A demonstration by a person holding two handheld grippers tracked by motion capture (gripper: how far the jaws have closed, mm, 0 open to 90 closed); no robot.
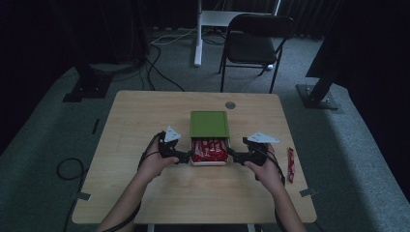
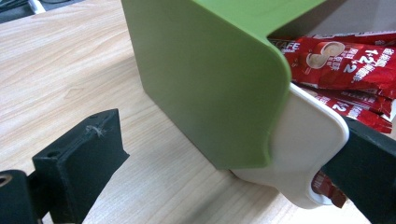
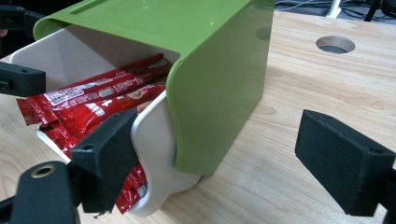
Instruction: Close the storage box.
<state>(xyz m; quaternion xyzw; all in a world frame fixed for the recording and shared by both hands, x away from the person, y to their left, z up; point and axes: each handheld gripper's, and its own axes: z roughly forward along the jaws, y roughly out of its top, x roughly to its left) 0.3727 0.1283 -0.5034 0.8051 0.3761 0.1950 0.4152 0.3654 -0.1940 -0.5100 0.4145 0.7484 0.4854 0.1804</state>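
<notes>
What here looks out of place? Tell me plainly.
One red sachet lies alone on the table near its right edge, apart from the red sachets packed in the white drawer, which is pulled partway out of its green sleeve.

My right gripper (image 3: 210, 163) has its two black jaws spread wide apart, one against the near corner of the white plastic drawer (image 3: 156, 140), the other out over the pale wooden tabletop (image 3: 289, 93). The drawer sits partly pulled out of its green plastic sleeve (image 3: 219, 88) and holds red foil sachets (image 3: 98, 105). A round hole (image 3: 335, 44) is cut in the tabletop beyond. At the far left I see the other black gripper (image 3: 18, 77).
</notes>
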